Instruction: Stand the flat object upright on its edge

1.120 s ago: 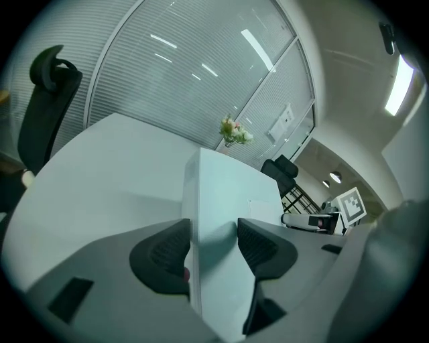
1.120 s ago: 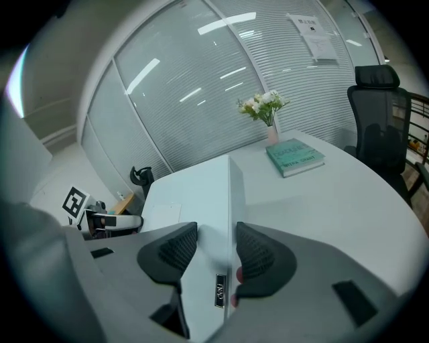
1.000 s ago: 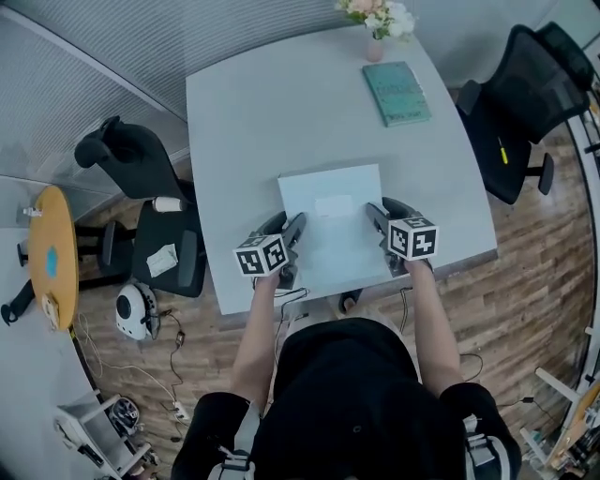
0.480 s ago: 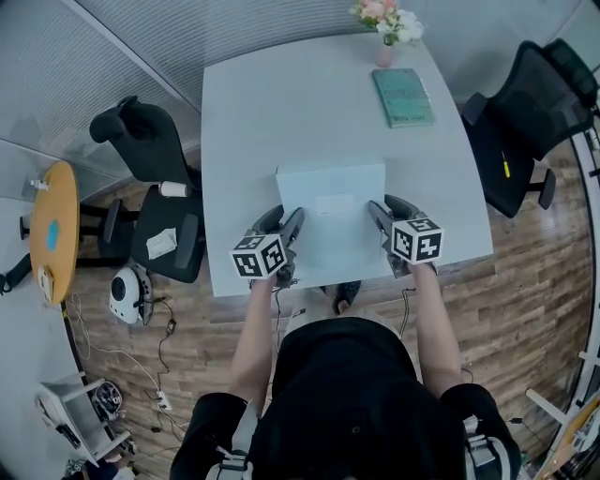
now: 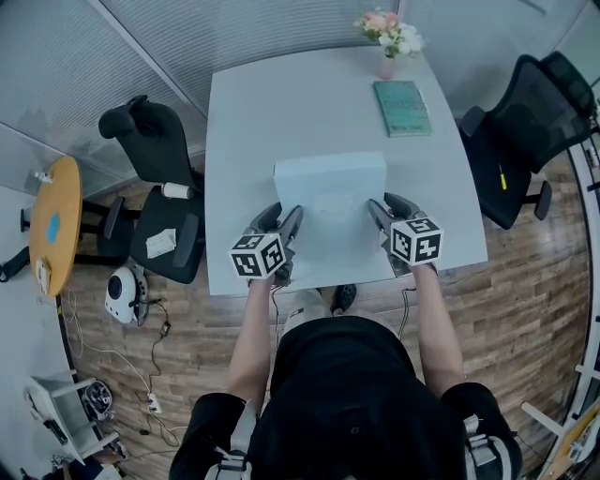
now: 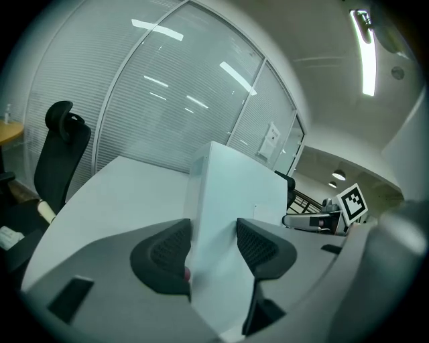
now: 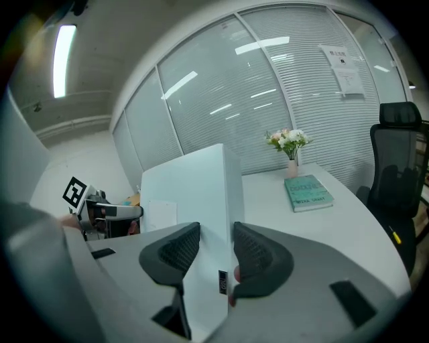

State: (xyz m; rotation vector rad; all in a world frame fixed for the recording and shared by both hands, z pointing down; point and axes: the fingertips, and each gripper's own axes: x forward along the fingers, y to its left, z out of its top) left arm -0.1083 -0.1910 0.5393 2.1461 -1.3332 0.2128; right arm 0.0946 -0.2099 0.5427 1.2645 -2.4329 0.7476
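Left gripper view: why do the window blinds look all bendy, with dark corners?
Left gripper view: a wide lens bends the blinds and darkens the corners; the close box looms big. Right gripper view: same bend, plus a glaring ceiling light. Head view: table edges bow, lighting even.

The flat rectangular box (image 5: 330,178) is a pale, icy blue-white, plain except for a whiter label patch. The smooth tabletop (image 5: 272,112) is pale grey-white. At one o'clock lies a teal hardback book (image 5: 401,106), with pink and white flowers (image 5: 387,28) in a pink vase (image 5: 386,67) beyond. Two black office chairs (image 5: 155,155) stand at ten and three o'clock on brown wood-plank flooring (image 5: 525,309). A round orange side table (image 5: 52,239) is at nine.
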